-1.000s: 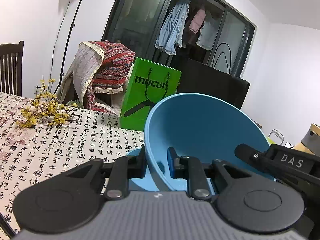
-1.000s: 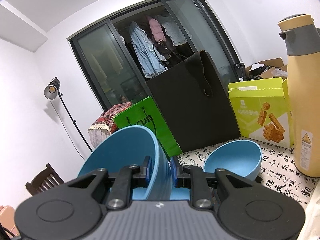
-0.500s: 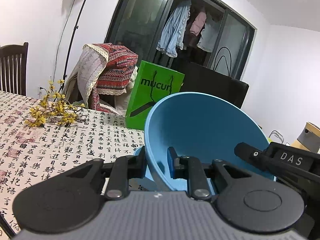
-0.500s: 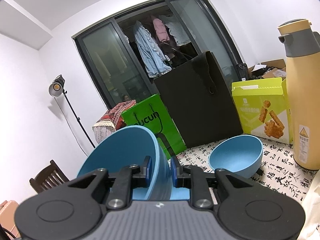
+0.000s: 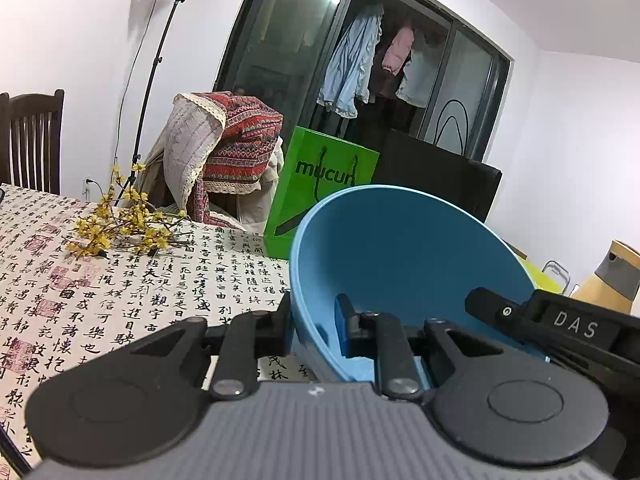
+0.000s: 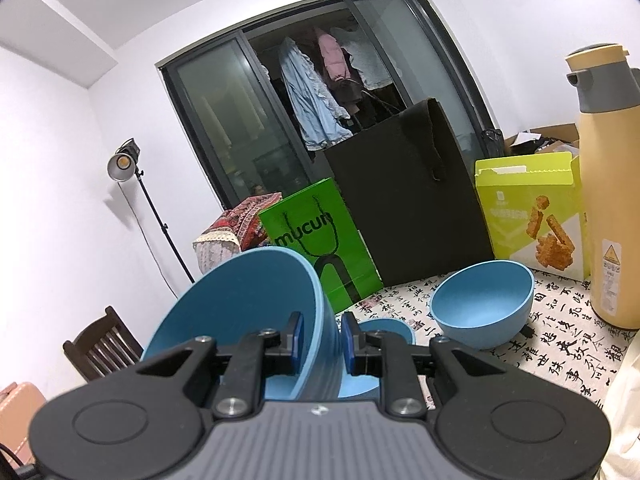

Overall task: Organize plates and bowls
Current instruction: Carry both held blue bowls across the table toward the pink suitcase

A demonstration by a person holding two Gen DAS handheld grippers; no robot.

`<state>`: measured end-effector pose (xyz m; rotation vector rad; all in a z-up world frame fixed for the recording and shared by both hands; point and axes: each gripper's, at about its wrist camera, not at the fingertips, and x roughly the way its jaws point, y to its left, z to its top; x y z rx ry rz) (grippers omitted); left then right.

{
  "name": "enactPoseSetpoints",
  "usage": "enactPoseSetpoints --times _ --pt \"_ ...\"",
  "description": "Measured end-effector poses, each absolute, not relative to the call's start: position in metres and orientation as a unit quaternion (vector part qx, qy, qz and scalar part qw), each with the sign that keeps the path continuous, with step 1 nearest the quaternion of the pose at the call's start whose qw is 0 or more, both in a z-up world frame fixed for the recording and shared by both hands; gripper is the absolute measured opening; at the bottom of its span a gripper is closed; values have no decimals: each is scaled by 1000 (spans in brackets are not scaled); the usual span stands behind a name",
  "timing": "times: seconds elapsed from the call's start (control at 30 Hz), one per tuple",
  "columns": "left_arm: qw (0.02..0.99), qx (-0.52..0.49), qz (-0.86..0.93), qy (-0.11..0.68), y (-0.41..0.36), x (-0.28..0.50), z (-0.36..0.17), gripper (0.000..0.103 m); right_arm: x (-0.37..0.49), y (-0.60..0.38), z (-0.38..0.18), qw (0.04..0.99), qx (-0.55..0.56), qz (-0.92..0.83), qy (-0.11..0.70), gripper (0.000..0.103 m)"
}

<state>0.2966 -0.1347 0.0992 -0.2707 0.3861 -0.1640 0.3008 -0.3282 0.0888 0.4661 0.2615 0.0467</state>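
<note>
Both grippers hold one large blue bowl, tilted and lifted above the table. My left gripper (image 5: pixel 314 322) is shut on its left rim; the bowl (image 5: pixel 404 264) fills the middle of the left wrist view. My right gripper (image 6: pixel 320 340) is shut on the bowl's (image 6: pixel 240 304) right wall in the right wrist view. The right gripper's black body (image 5: pixel 560 328) shows past the bowl's right edge. A second blue bowl (image 6: pixel 482 302) stands upright on the table to the right. A smaller blue dish (image 6: pixel 384 330) lies low just behind the right fingers.
The table has a calligraphy-print cloth (image 5: pixel 100 296). Yellow flower sprigs (image 5: pixel 120 228) lie at its left. A green mucun bag (image 6: pixel 320 248), a black bag (image 6: pixel 404 220), a yellow-green snack box (image 6: pixel 528 216) and a tall tan flask (image 6: pixel 612 184) stand along the back and right.
Both grippers have moved the held bowl slightly left and up. The standing bowl and snack box have shifted right in the right wrist view. The small blue dish behind the fingers has come into sight.
</note>
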Motion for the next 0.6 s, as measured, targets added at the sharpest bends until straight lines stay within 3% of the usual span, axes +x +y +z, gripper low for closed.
enactPoseSetpoints --times 0.6 --pt "970 -146 -79 180 -92 277 89 20 291 -288 75 962 228 43 147 20"
